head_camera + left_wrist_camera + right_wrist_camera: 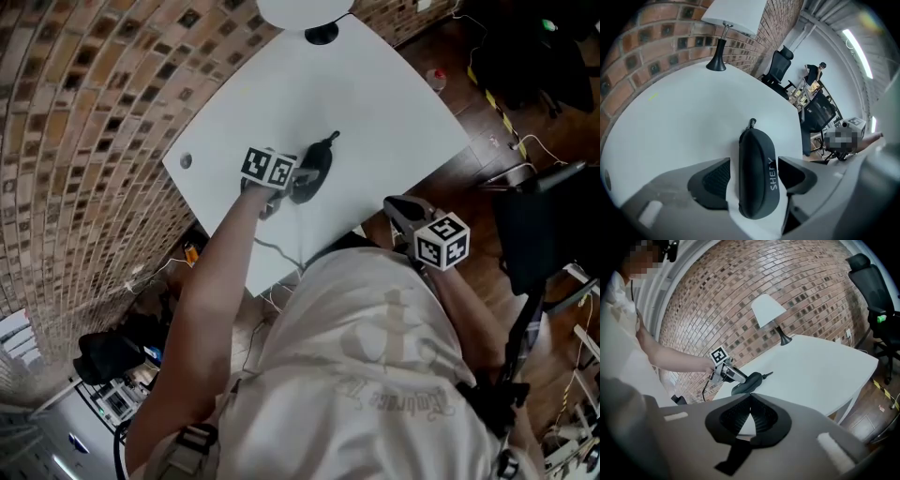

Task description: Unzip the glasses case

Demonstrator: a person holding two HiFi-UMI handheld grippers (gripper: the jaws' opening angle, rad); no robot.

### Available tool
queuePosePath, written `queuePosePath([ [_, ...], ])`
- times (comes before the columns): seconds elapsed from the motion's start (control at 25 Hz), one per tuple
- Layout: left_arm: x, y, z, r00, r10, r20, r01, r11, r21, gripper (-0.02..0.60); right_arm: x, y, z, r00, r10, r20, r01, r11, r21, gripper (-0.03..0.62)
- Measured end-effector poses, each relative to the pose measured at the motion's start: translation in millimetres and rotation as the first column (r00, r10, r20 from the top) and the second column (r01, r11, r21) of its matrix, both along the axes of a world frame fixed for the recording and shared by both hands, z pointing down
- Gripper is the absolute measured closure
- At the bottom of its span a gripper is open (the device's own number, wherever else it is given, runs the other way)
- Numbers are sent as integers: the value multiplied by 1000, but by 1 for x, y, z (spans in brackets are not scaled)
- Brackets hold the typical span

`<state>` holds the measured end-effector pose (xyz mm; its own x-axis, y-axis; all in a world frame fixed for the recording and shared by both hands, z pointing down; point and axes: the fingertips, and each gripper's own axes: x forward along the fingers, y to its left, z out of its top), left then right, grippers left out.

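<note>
The black glasses case (309,173) lies on the white table (375,94), its zip pull (330,139) pointing away from the left hand. My left gripper (292,186) reaches down over the case's near end. In the left gripper view the case (757,173) lies lengthwise between the two pads (715,180), a small gap on each side, the zip pull (751,123) at the far tip. That gripper is open. My right gripper (398,208) hovers off the table's near edge, apart from the case. Its tips (750,399) meet, nothing between them; the case (747,382) shows beyond.
A white-shaded lamp (305,9) on a black base (322,35) stands at the table's far end by the brick wall. A small round grommet (186,160) sits near the left edge. Office chairs (780,63) and a person (815,72) are beyond the table.
</note>
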<state>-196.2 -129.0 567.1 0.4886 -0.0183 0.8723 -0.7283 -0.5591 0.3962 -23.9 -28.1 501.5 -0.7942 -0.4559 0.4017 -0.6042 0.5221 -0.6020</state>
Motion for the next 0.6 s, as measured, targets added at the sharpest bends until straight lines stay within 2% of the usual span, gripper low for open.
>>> queuePosePath([
  [0.16, 5, 6, 6, 998, 53, 17, -52, 996, -77, 238, 3, -1, 3, 1000, 14, -9, -15, 1000, -13, 586],
  [0.32, 6, 12, 14, 997, 72, 30, -67, 990, -127, 242, 2, -2, 3, 1000, 12, -21, -12, 1000, -13, 586],
  [0.44, 9, 16, 16, 999, 42, 18, -39, 986, -161, 268, 4, -3, 2, 999, 6, -33, -7, 1000, -16, 586],
  [0.6, 10, 18, 16, 1000, -16, 0, 16, 986, -164, 274, 1, -1, 3, 999, -20, -39, 20, 1000, -20, 586],
])
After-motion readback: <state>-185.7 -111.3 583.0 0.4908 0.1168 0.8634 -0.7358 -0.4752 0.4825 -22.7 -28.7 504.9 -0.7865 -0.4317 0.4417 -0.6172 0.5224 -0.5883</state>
